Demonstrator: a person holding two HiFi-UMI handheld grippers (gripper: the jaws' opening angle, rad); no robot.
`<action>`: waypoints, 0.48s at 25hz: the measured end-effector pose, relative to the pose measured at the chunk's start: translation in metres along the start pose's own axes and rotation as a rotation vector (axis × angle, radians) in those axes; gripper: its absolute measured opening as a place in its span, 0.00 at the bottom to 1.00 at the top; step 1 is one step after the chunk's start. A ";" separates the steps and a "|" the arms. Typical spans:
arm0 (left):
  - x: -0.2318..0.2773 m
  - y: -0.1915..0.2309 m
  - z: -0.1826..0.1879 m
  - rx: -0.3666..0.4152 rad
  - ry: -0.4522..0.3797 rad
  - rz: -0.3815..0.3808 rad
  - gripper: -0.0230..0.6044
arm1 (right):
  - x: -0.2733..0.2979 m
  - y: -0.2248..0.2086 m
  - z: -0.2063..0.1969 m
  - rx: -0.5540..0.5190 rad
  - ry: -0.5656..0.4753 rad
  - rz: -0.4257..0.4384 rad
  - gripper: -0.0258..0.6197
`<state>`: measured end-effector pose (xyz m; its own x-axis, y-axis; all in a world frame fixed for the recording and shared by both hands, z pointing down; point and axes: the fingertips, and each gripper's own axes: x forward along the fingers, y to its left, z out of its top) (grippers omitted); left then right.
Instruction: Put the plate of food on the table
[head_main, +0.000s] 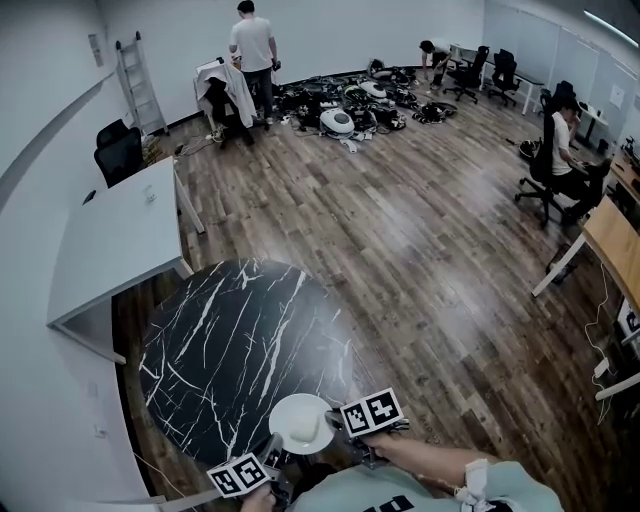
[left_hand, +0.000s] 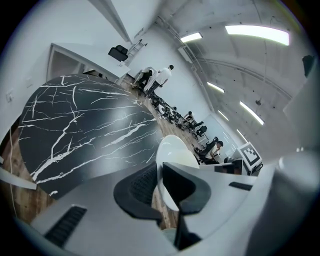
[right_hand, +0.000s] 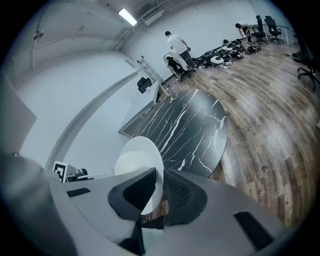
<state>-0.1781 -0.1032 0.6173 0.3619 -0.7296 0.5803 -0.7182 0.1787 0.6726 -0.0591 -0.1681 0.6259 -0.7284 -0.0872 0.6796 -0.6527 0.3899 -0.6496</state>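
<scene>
A round black marble-topped table fills the left of the room. At its near edge, the left gripper has its jaws pressed onto the rim of a white plate, one on each face. The plate is held off the surface, between the two grippers and partly over the table's edge; what it carries cannot be made out. On the opposite side, the right gripper pinches the rim the same way. The carrying step looks to be in hand, with the plate not yet set down. The next move probably calls for bringing it further in over the marble, keeping it level, lowering it until it rests, then parting both pairs of jaws.
</scene>
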 end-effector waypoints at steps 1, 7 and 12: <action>-0.001 0.006 0.004 -0.005 0.000 -0.001 0.10 | 0.006 0.003 0.002 -0.002 0.003 -0.004 0.12; -0.006 0.043 0.025 -0.031 -0.002 -0.002 0.10 | 0.043 0.023 0.013 -0.019 0.027 -0.024 0.12; -0.011 0.070 0.042 -0.047 -0.002 0.001 0.10 | 0.071 0.038 0.021 -0.008 0.039 -0.023 0.12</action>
<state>-0.2573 -0.1106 0.6393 0.3604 -0.7306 0.5799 -0.6898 0.2098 0.6929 -0.1396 -0.1786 0.6425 -0.7042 -0.0603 0.7074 -0.6674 0.3958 -0.6307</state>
